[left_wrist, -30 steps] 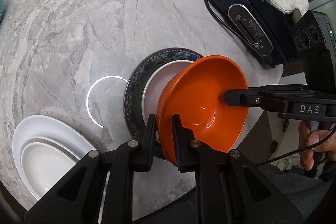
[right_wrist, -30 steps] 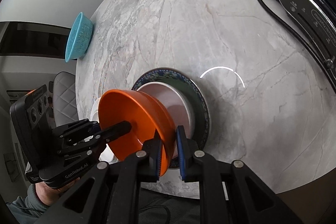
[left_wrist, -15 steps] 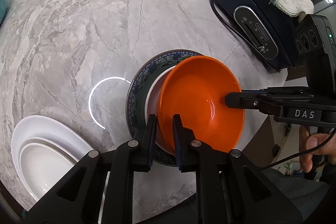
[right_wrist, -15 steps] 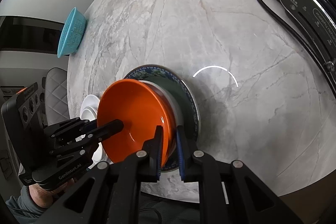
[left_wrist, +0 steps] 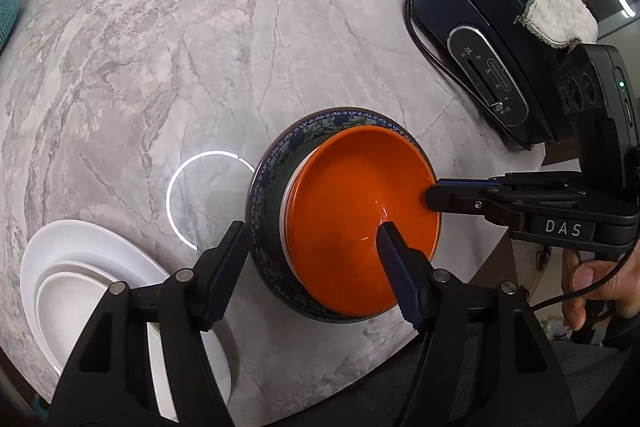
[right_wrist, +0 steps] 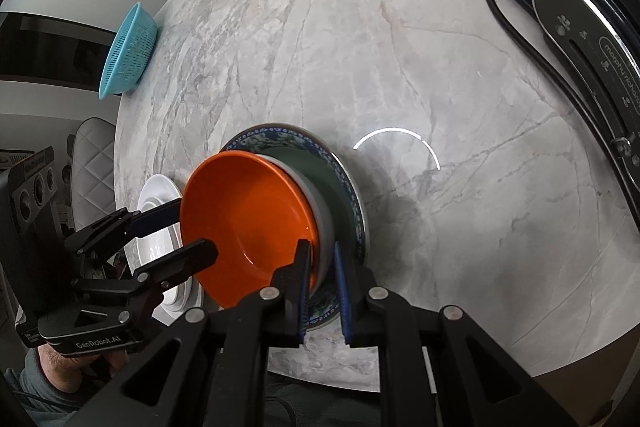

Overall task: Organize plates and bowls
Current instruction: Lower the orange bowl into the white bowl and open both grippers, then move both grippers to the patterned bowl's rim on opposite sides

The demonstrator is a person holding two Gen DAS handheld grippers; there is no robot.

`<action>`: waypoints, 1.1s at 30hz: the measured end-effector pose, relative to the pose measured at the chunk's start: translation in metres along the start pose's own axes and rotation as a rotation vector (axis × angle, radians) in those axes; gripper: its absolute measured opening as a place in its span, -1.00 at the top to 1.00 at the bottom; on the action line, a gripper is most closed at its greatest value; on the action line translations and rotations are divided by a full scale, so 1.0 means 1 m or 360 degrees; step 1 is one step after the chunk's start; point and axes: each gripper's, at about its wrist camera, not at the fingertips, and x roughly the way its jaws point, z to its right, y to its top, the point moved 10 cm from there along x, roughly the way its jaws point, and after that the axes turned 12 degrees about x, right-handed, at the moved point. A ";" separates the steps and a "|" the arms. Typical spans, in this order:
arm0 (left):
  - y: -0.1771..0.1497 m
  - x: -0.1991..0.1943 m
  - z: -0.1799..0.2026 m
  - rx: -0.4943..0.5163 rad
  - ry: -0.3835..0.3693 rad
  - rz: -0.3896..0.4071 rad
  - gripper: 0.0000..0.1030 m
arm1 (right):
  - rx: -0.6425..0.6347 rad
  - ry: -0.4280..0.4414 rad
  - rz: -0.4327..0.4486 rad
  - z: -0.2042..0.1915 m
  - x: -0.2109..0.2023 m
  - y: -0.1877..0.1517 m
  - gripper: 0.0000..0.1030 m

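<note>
At the lower left of the left wrist view two white plates [left_wrist: 100, 267] lie nested on the marble surface [left_wrist: 200, 47], the smaller inside the larger. My left gripper [left_wrist: 308, 259] clamped the near rim of the orange bowl [left_wrist: 352, 211] a moment ago; now its jaws are opening, one finger outside the stack and one over the bowl's inside, neither pad pressing. The bowl, tilted a second ago, now sits level in a pale bowl [right_wrist: 320, 203], which rests on the blue patterned plate [left_wrist: 280, 147] at centre frame. I judge this stacking step nearly done. To the right, my right gripper [right_wrist: 322, 263] is clamped, its fingers pinching the rims of the orange and pale bowls together; it must let go next. At the upper right stands a dark blue appliance [left_wrist: 480, 27] with a cloth [left_wrist: 556, 11] on top, and a teal basket [right_wrist: 128, 47] is at the surface's far left edge in the right wrist view.
</note>
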 end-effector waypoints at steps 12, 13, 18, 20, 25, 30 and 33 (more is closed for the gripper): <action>-0.027 -0.044 -0.038 -0.0340 0.0017 0.0194 -0.32 | -0.0115 0.0044 0.0053 0.000 -0.020 0.014 0.53; -0.033 -0.045 -0.043 -0.0392 0.0027 0.0206 -0.32 | -0.0125 0.0035 0.0039 0.002 -0.019 0.015 0.53; -0.057 -0.041 -0.057 -0.0638 0.0049 0.0244 -0.28 | -0.0225 0.0021 -0.0045 0.007 -0.014 0.025 0.53; -0.060 -0.040 -0.057 -0.0700 0.0051 0.0276 -0.28 | -0.0271 0.0017 -0.0080 0.007 -0.011 0.030 0.53; -0.069 -0.032 -0.051 -0.0750 0.0110 0.0285 -0.28 | -0.0362 0.0010 -0.0150 0.010 -0.006 0.044 0.53; -0.078 -0.028 -0.047 -0.0757 0.0084 0.0281 -0.28 | -0.0420 0.0018 -0.0160 0.009 -0.007 0.052 0.53; -0.077 -0.030 -0.040 -0.0734 0.0015 0.0349 -0.32 | -0.0419 0.0042 -0.0141 0.006 -0.008 0.052 0.52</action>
